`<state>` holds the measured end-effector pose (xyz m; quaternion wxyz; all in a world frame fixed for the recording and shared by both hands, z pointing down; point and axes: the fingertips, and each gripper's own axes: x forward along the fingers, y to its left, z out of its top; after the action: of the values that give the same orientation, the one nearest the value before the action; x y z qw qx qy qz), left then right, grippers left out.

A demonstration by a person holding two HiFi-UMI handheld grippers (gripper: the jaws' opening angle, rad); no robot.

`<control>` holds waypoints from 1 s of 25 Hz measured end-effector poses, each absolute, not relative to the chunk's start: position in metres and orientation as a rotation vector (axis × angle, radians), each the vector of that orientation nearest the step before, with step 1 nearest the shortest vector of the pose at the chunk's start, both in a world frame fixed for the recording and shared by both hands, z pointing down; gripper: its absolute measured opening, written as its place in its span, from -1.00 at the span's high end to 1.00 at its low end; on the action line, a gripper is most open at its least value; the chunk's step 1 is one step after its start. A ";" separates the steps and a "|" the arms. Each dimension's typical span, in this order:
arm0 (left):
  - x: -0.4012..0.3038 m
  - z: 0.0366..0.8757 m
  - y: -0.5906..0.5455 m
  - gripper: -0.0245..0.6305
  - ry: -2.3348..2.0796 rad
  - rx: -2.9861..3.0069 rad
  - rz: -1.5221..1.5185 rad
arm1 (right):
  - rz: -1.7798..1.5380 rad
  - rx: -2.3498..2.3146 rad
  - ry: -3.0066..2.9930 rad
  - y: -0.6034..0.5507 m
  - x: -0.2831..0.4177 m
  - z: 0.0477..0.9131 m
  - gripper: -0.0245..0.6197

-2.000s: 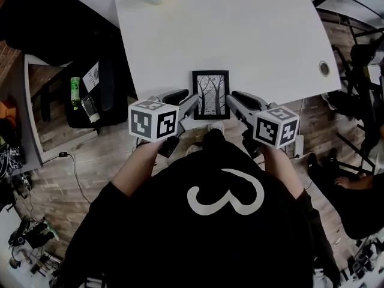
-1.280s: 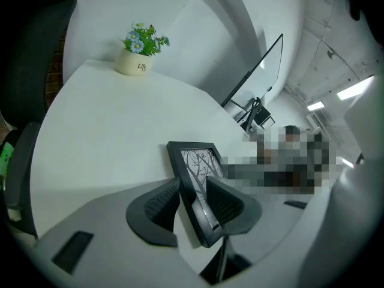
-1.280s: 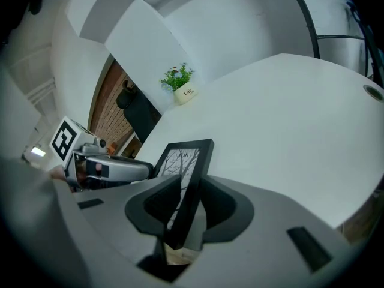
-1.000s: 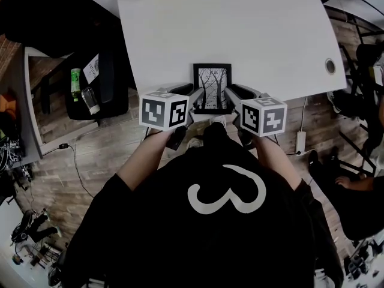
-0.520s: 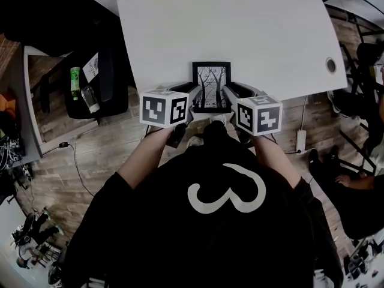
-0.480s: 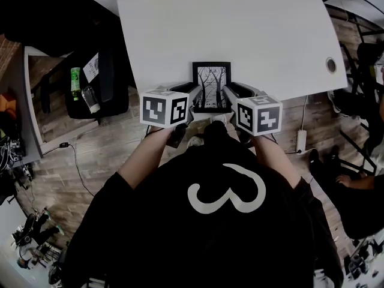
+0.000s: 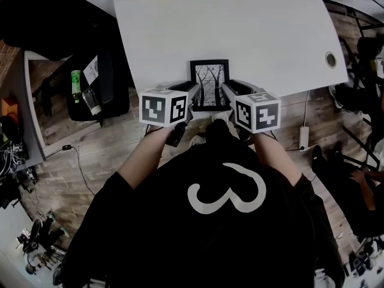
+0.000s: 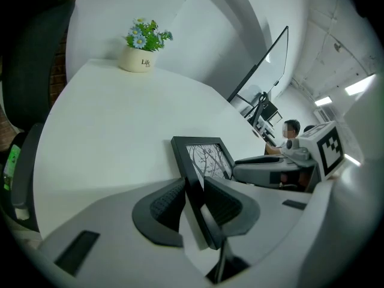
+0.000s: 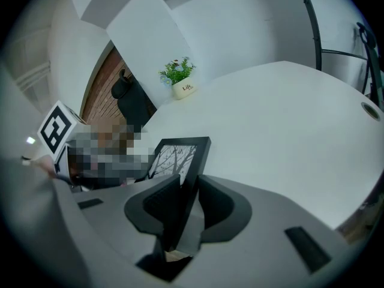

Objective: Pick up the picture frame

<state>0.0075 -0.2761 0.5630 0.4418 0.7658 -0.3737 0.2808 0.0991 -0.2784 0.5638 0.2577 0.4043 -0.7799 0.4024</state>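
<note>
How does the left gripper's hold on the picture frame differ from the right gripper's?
The left gripper takes the black rectangular picture frame by its left edge, the right gripper by its right edge. The left gripper's jaws are closing with that edge between them; the right gripper's jaws sit against their edge on both sides. Both grip near the frame's near end.

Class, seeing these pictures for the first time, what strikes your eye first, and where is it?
A black frame sits at the near edge of the white table. The left gripper, jaws closing, and the right gripper each grip one side of it. A small potted plant sits at the far edge.
</note>
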 end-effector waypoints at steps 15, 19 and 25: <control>0.006 0.562 -0.277 0.61 -0.938 1.873 0.688 | 1.098 1.150 -2.086 -0.279 0.099 0.562 0.62; 0.006 0.562 -0.276 0.61 -0.939 1.863 0.680 | 1.097 1.146 -2.093 -0.280 0.100 0.560 0.63; 0.008 0.557 -0.276 0.61 -0.956 1.861 0.653 | 1.090 1.144 -2.117 -0.281 0.102 0.555 0.63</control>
<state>0.0078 -0.2760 0.5569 0.4575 0.7551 -0.3878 0.2649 0.1021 -0.2810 0.5551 0.2474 0.4195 -0.7766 0.3997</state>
